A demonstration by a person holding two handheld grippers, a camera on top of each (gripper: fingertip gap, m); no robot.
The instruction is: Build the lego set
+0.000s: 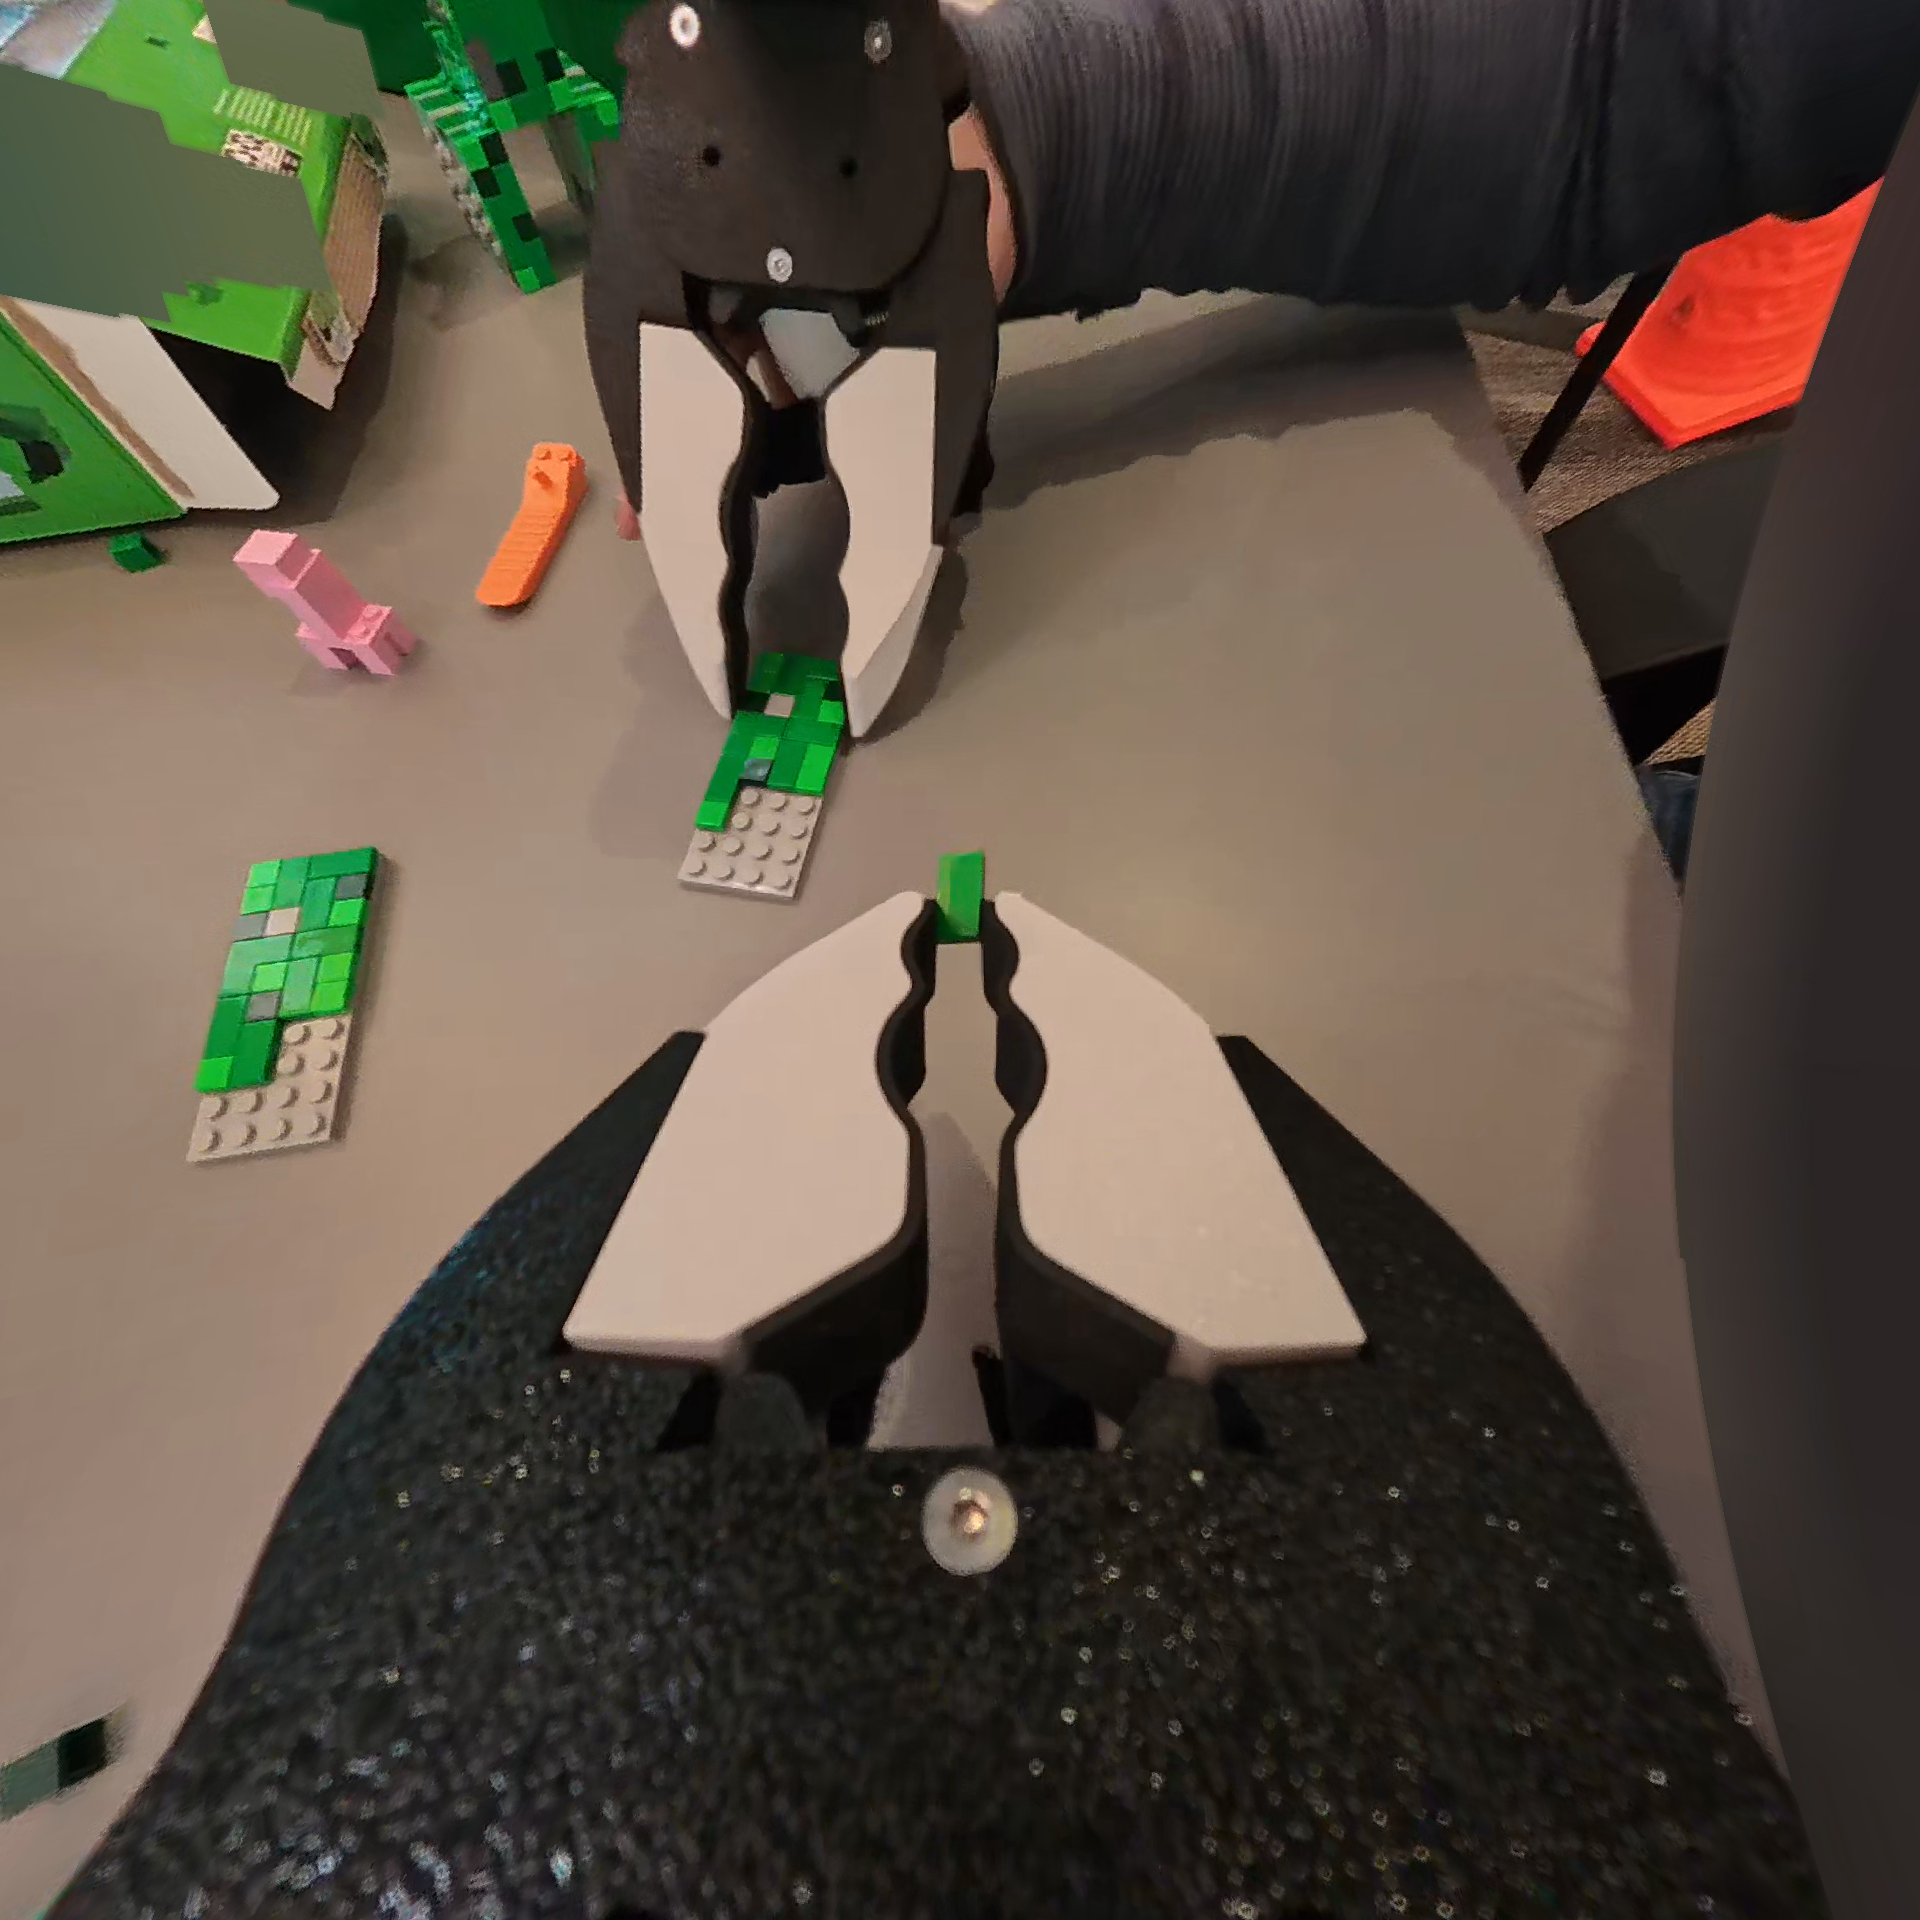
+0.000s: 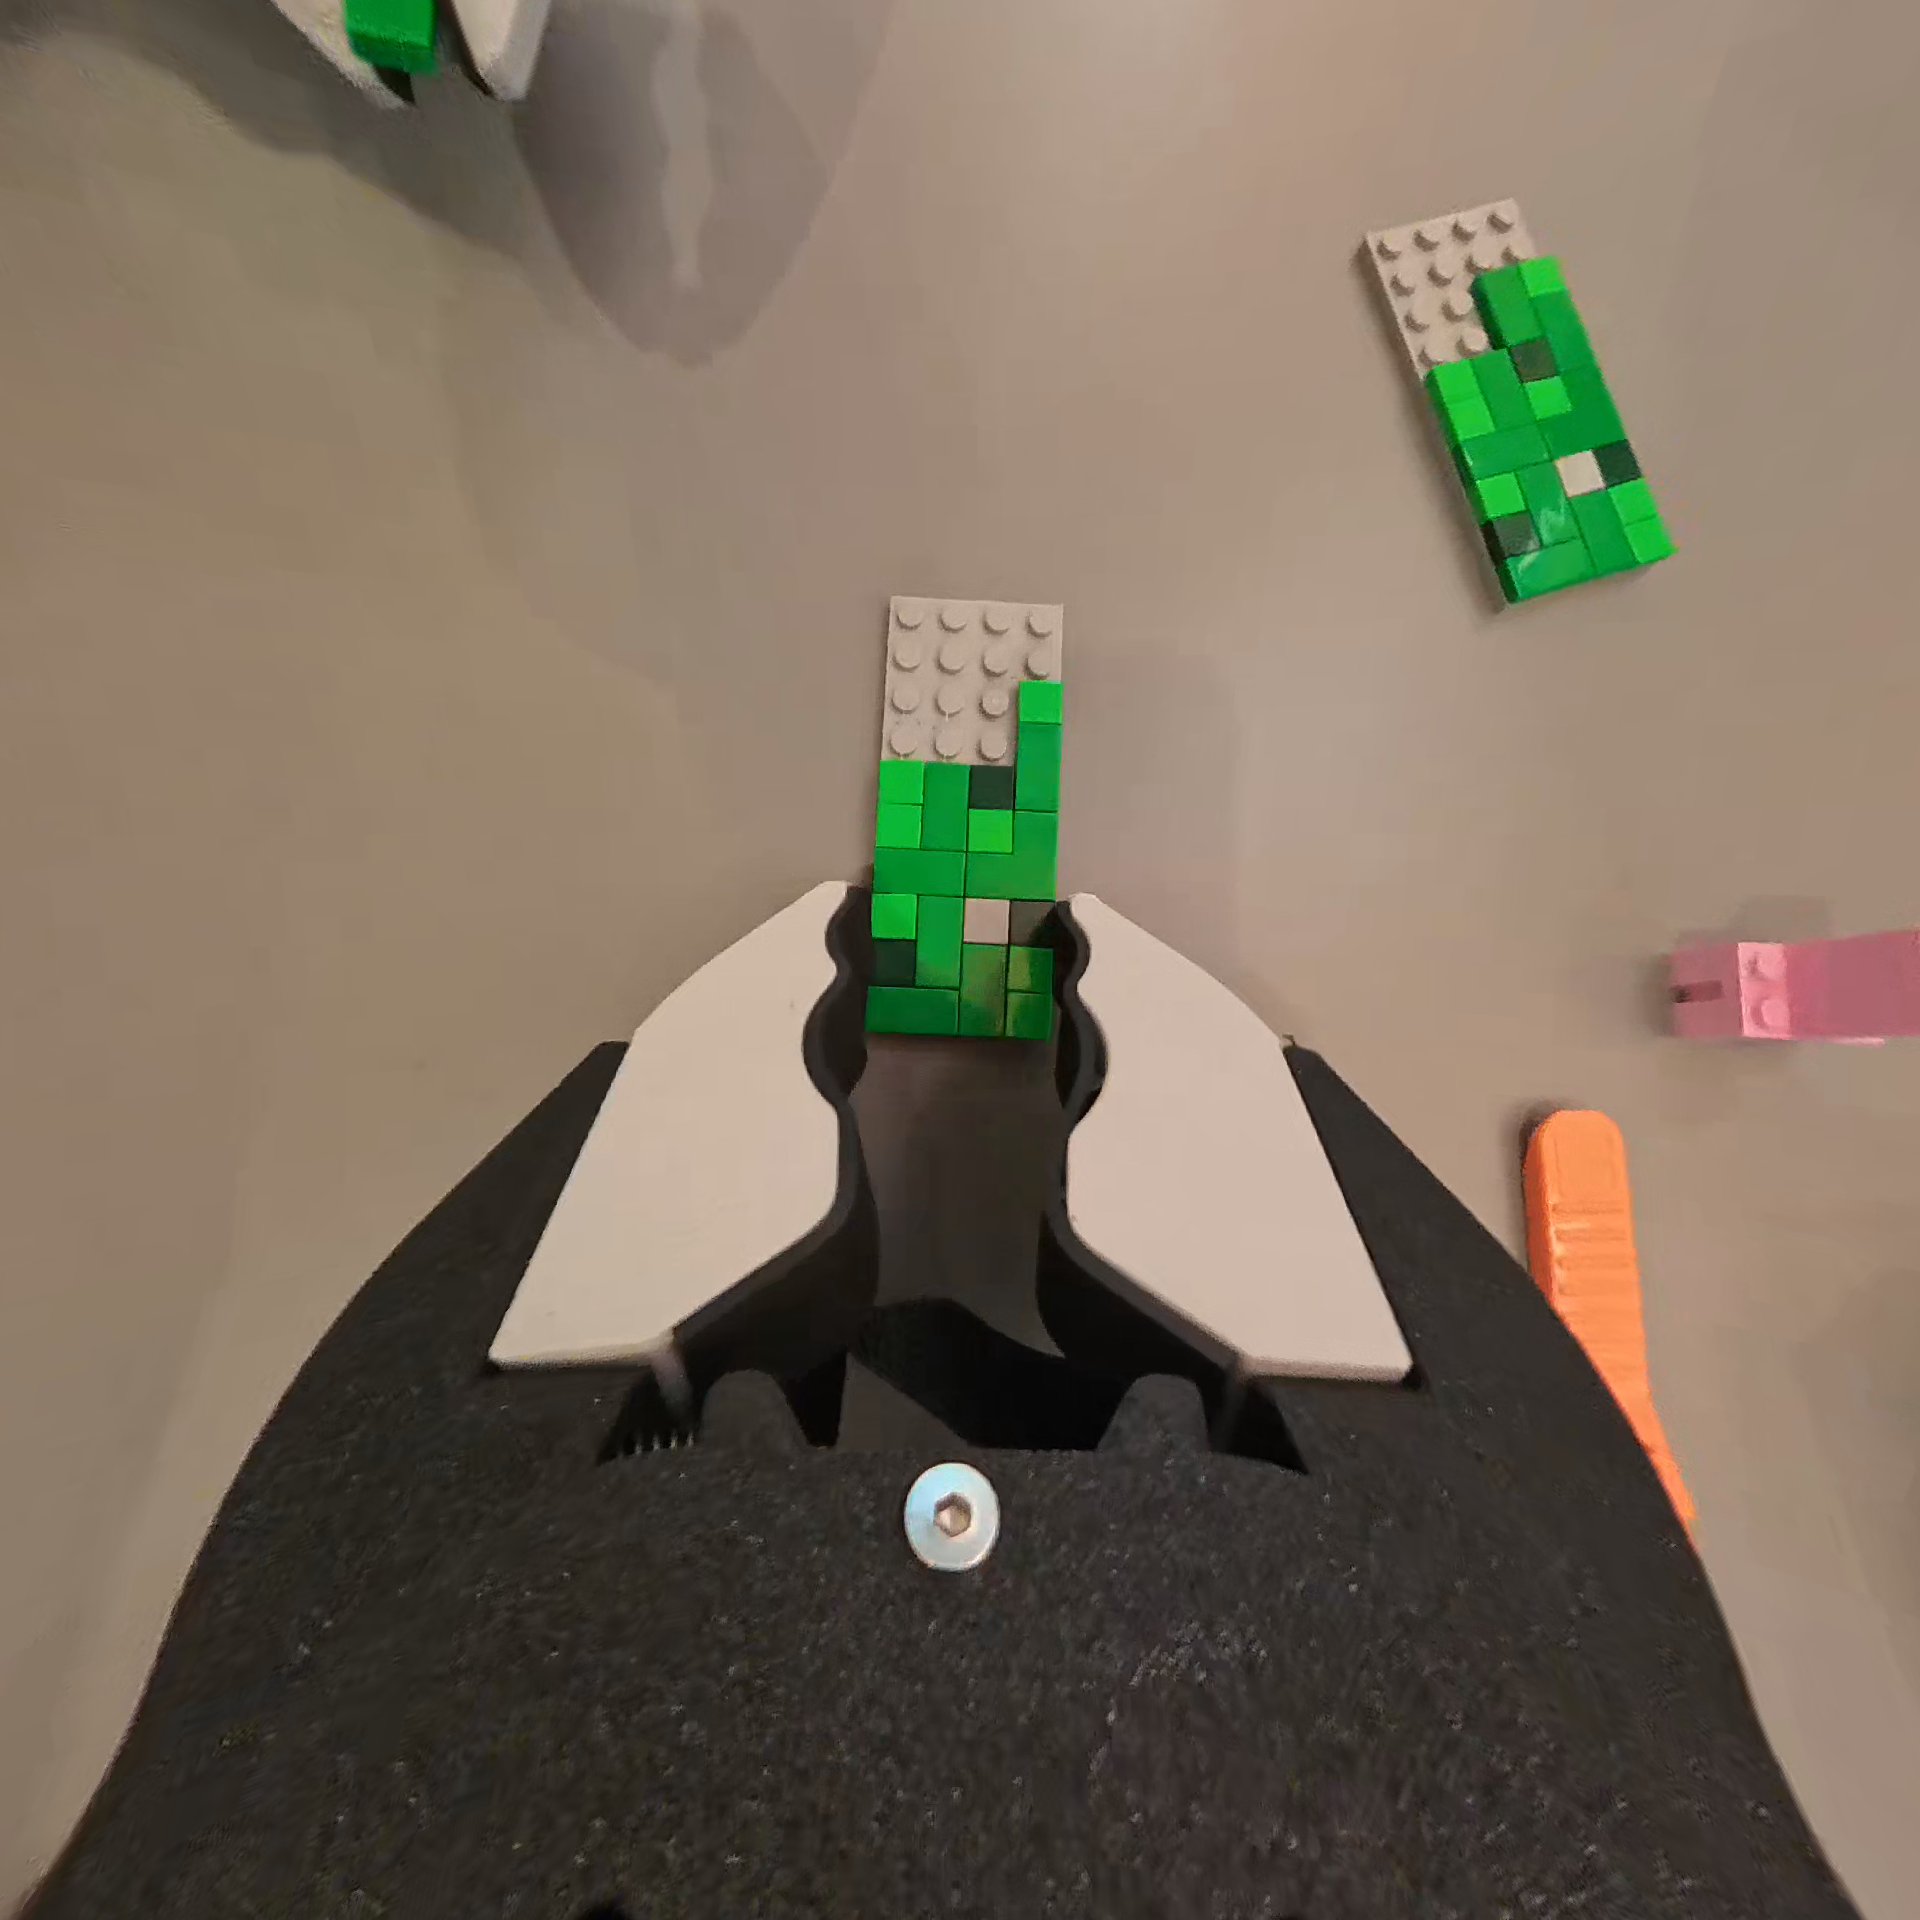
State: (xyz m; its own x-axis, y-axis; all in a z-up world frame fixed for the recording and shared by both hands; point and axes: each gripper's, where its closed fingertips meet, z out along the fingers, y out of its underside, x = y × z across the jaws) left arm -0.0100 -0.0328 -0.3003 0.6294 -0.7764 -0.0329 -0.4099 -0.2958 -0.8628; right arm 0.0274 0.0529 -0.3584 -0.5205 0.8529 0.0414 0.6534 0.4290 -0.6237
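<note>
While our left gripper pinches a small green tile at its fingertips, our right gripper clamps the near end of the green-tiled grey plate on the tabletop, ahead of it.

green tile | grey plate, green mosaic | orange tool | pink figure

Gripper clamping green-tiled grey plate
</note>
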